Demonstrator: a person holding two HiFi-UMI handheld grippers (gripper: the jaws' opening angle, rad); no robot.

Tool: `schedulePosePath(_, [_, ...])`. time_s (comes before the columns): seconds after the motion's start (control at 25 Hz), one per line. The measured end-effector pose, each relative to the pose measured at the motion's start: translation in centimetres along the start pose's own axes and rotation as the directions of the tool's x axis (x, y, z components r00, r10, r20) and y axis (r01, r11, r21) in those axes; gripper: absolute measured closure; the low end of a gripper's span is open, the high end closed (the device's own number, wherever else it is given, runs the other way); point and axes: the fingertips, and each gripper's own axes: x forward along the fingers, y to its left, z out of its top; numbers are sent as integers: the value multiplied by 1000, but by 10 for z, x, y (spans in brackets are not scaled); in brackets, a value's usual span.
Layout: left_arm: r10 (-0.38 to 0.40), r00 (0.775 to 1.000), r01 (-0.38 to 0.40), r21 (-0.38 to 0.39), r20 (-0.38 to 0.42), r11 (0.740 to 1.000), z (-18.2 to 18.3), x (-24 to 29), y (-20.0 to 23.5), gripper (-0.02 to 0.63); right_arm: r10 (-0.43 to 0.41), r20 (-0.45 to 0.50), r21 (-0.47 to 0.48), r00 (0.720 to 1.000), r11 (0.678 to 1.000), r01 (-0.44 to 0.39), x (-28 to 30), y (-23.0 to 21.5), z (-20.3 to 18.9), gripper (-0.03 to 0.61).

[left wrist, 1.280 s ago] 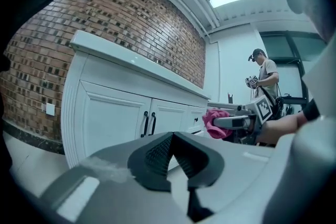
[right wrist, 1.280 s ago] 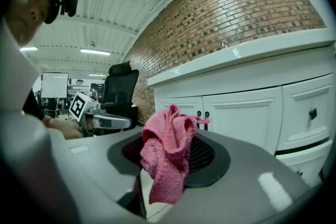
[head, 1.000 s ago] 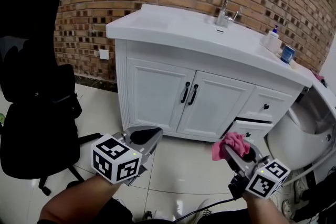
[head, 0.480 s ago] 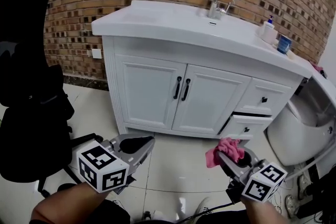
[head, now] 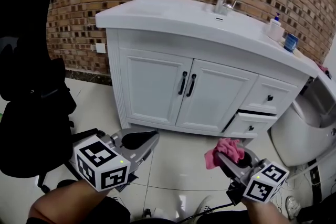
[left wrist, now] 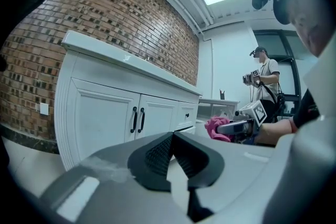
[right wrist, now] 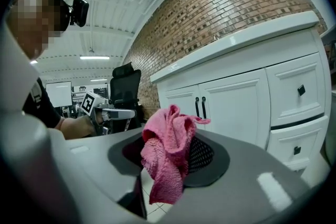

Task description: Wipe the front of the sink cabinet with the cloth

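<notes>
1. Right tool: jaws closed on the pink cloth. It is pinched near its middle, with a bunched fold standing above the pads and a longer tail hanging below. The hold looks firm.

2. Left tool: jaws together, nothing between them. It is held low at my left, well apart from the cabinet.

3. Sink cabinet: it stands ahead of both tools and neither touches it. Its front shows two doors with dark handles at the centre. There are drawers to the right, and the lower drawer sits slightly ajar.

4. Assessment: wiping has not begun. The step in hand is bringing the cloth up to the front panel.

5. Recommended practice:
- I present the bunched fold to the panel, not the tool's hard tips, so that only fabric meets the paint.
- I start high on the left door and work downward in overlapping passes, pressing lightly.
- I ease around the handles so the hanging tail does not snag on them.
- At the ajar drawer I wipe with little push, since I judge it may slide.

6. The left tool has no evident part in this step, so I keep it clear of the right tool's path.
</notes>
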Motion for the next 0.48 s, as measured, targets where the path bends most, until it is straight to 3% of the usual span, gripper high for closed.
schedulePosePath(0.48, [9,1000,-9,-6,11,1000,3,-1,4,607,-4,-4,-13,1000,1000,4,6,-1,1,411])
